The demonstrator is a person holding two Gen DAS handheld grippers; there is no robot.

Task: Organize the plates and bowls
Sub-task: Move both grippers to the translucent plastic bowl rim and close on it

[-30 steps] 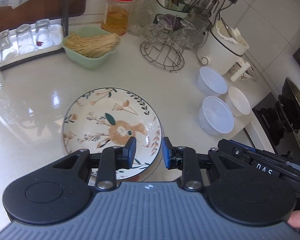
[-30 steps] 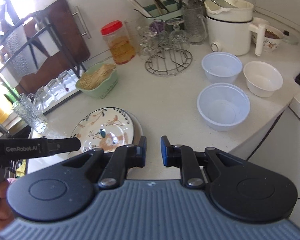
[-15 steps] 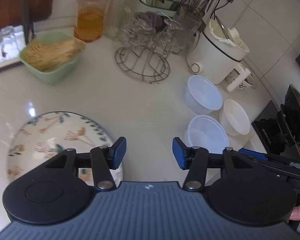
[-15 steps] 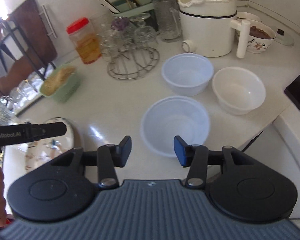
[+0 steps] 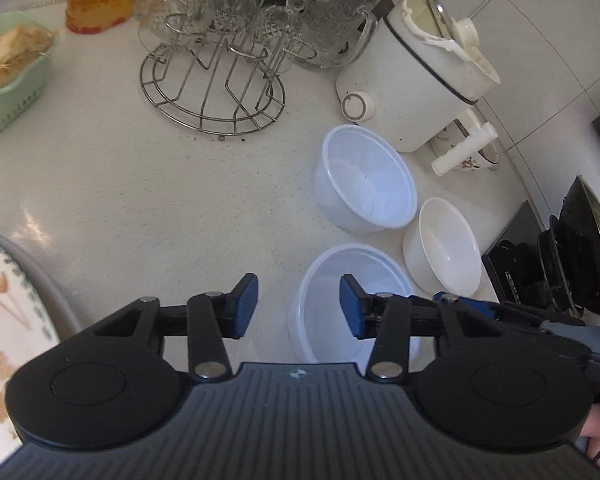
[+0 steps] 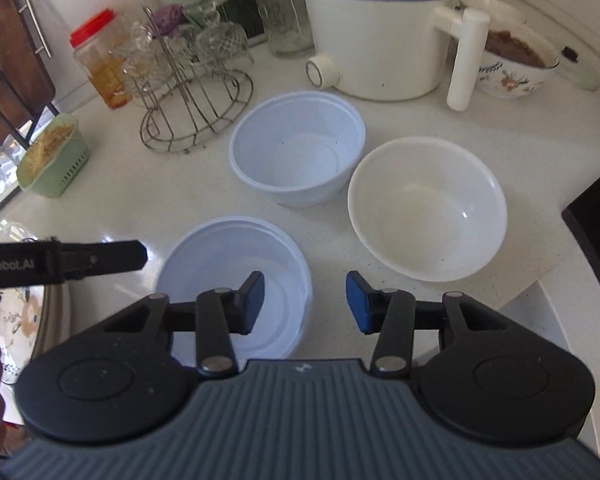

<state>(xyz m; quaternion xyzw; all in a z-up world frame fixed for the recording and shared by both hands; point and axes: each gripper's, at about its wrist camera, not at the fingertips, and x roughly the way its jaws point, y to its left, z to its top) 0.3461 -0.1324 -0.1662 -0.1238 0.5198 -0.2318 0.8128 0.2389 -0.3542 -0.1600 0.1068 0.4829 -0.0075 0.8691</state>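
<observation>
Your left gripper (image 5: 299, 309) hangs low in the frame, jaws apart after just narrowing a little, nothing between the pads. Behind its right pad sits the near clear bowl (image 5: 332, 280). Further up, a second clear bowl (image 5: 366, 184), the white bowl (image 5: 444, 248) right of it. The floral plate (image 5: 8, 320) peeks in lower left.

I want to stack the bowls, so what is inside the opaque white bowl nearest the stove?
Empty. The white bowl stands upright on the counter, and its bare, clean bottom shows in the right wrist view.
</observation>
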